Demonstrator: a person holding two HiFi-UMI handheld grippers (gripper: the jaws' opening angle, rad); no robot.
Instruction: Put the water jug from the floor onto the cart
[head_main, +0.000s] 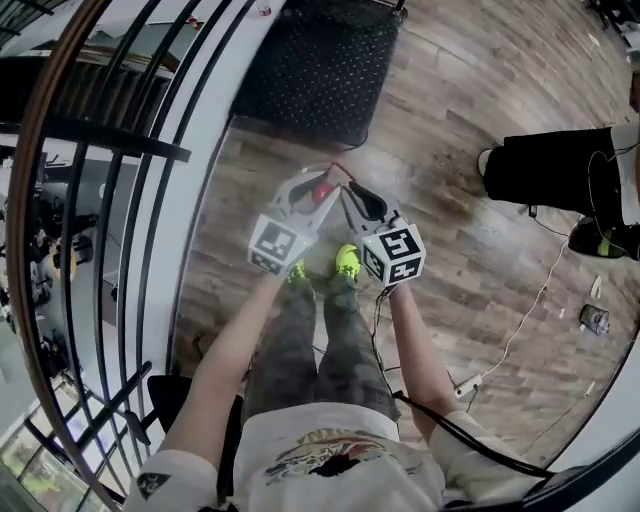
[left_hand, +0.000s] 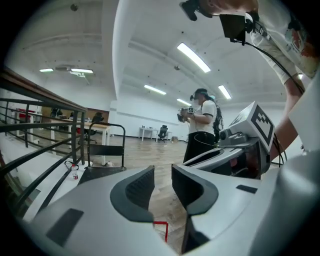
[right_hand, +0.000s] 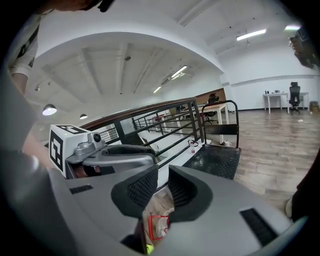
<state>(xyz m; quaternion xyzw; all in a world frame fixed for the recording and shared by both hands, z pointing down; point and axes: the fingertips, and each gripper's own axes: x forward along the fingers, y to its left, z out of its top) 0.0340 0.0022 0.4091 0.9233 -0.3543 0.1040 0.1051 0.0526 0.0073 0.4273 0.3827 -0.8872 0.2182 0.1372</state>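
Grey pads on the left claw (left_hand: 163, 172) and right claw (right_hand: 163, 175) sit narrowly apart, gripping nothing, arms stretched down side by side. The water jug (head_main: 334, 230) is only a hazy clear shape on the floor (head_main: 480, 90) under the tips, short of the cart (head_main: 320, 70).

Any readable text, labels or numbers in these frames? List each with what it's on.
No readable text anywhere.
Marker cubes: black-and-white square patterns only, no letters or digits.
Shirt print: a graphic, too blurred to read.
Bottle label, beside the cart: too small to read.
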